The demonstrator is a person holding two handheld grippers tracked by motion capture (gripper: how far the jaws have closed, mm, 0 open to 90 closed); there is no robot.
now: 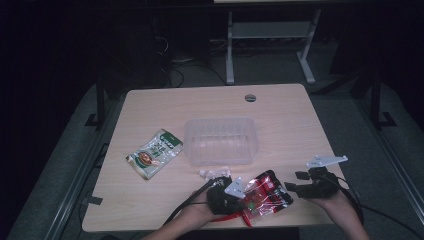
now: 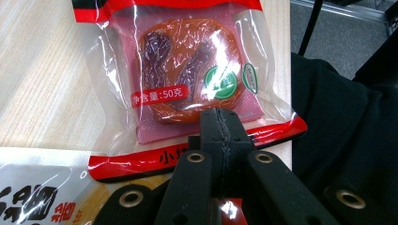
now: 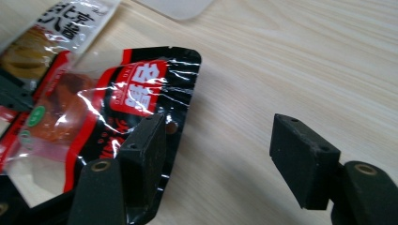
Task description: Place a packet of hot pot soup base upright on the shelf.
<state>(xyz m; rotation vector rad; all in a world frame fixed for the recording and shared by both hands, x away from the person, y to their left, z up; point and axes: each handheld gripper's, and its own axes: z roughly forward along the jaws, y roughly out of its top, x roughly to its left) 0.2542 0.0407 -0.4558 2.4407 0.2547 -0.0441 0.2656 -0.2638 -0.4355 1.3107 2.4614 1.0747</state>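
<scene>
A red and black snack packet [image 1: 266, 192] with a clear window lies near the table's front edge. My left gripper [image 1: 244, 196] is shut on its red sealed edge; in the left gripper view the jaws [image 2: 220, 123] meet over the packet [image 2: 187, 70]. Just right of the packet, my right gripper [image 1: 296, 181] stands open. In the right gripper view its gripper [image 3: 223, 150] has one finger [image 3: 143, 147] over the packet's black corner [image 3: 141, 89], and the other finger [image 3: 302, 159] is over bare wood.
A clear plastic tub [image 1: 220, 140] stands mid-table. A green snack packet [image 1: 154, 153] lies to its left. A small clear wrapper [image 1: 212, 173] sits before the tub. A white packet [image 2: 33, 194] lies under the red one. The table edge [image 1: 300, 222] is close.
</scene>
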